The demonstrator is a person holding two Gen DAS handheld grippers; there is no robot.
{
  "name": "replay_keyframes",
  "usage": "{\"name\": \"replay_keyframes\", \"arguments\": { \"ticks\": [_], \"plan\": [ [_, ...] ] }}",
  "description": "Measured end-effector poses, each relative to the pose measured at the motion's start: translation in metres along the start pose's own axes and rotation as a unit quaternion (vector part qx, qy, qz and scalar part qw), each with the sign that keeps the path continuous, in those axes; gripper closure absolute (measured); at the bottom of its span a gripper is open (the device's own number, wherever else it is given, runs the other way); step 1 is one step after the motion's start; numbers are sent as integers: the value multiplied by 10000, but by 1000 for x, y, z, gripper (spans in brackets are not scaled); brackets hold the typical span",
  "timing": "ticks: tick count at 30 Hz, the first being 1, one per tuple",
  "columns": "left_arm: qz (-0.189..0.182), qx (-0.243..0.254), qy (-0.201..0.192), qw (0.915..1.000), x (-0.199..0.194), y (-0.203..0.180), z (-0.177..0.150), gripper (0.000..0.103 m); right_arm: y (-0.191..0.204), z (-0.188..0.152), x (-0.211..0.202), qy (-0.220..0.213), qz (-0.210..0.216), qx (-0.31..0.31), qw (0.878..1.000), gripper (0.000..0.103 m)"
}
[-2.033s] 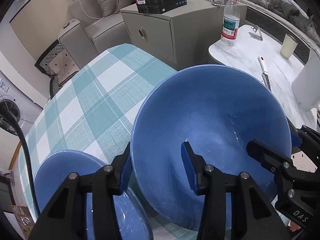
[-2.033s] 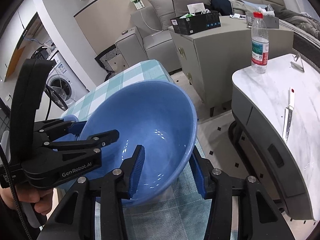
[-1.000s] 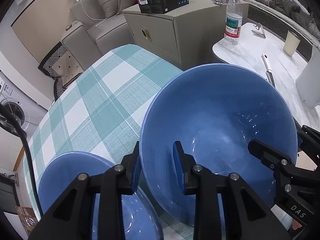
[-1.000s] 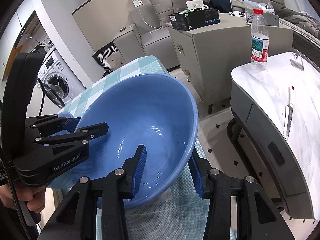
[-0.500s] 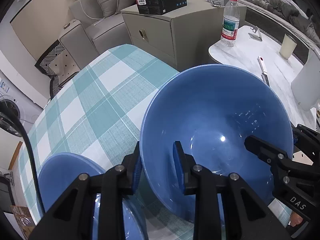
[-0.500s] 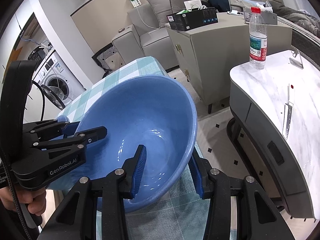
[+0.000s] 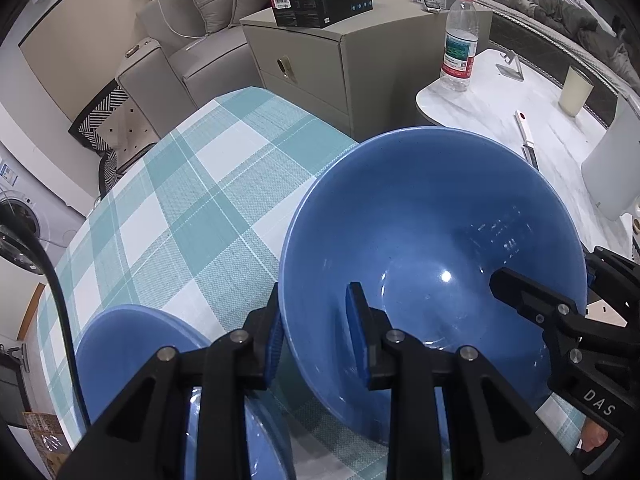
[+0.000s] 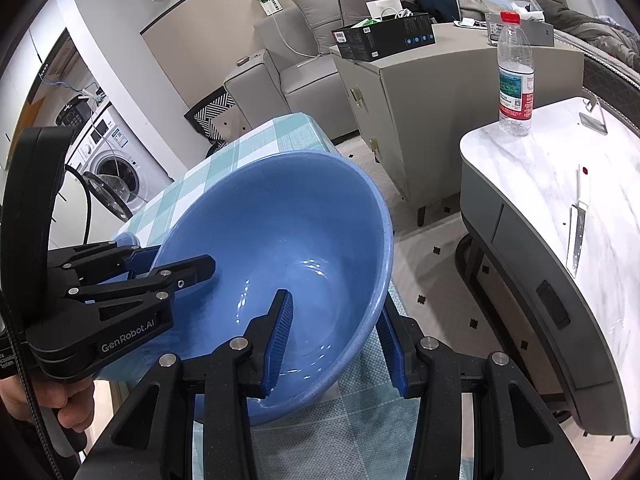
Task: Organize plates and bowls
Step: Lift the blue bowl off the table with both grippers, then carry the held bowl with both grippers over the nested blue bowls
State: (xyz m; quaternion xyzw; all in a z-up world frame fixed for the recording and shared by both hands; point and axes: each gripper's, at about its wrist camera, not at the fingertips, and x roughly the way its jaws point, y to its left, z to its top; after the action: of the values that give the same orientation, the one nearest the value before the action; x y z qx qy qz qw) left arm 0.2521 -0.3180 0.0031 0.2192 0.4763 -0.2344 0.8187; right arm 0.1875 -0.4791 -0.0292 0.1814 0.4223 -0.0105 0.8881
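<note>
1. Both grippers are gripping the same large blue bowl (image 7: 432,240) at once, and it is sitting tilted above the checked tablecloth (image 7: 192,200). Whether its base is touching the cloth cannot be told from either view.

2. The left gripper (image 7: 316,332) is clamping the bowl's near-left rim, jaws narrow, with 1 pad outside the wall and 1 inside. The right gripper (image 8: 336,336) is pinching the opposite rim the same way, at a slightly wider gap, since it is reaching deeper over the wall.

3. A second blue bowl (image 7: 132,360) is resting on the cloth just beside and below the left gripper. In my judgement the step in hand is carrying the large bowl across to stack it with that one, though the frames alone are not settling that.

4. To do it well, the person should be keeping both grips steady and moving the 2 hands together, so that neither rim is twisting against its pads.

5. The bowl is leaning toward the table's edge, with floor below on the right. Levelling it before travelling looks wise, because glazed ceramic is likely slippery under rubber pads.

6. Bringing it over the second bowl's centre and lowering it straight should be avoiding a rim-on-rim knock.

7. Each gripper should be letting go only once the bowl is seated, and lifting clear upward, since 1 finger of each is sitting inside the wall.
</note>
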Motion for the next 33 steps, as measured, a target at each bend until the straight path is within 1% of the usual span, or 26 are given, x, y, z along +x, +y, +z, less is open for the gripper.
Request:
{"name": "replay_keyframes", "arguments": {
  "ticks": [10,17,27,29,30,33],
  "plan": [
    [-133,23,-16,9999,-2,0,-2,75,-4,0,-2,6,43,53,10000,59],
    [-199,27,-13,9998,-4,1,-3,75,-8,1,-2,48,188,150,9997,59],
    [-304,26,4,9995,-8,2,-5,76,-5,2,-3,7,129,104,9999,59],
    [-322,17,4,9995,-8,2,-6,77,-5,3,-4,6,88,68,9999,63],
    [-311,6,-4,9995,-9,2,-6,77,-6,3,-4,-8,61,77,10000,67],
    [-388,-59,-20,9992,-12,5,-6,78,-8,4,-6,-22,83,112,9999,69]
  ]
}}
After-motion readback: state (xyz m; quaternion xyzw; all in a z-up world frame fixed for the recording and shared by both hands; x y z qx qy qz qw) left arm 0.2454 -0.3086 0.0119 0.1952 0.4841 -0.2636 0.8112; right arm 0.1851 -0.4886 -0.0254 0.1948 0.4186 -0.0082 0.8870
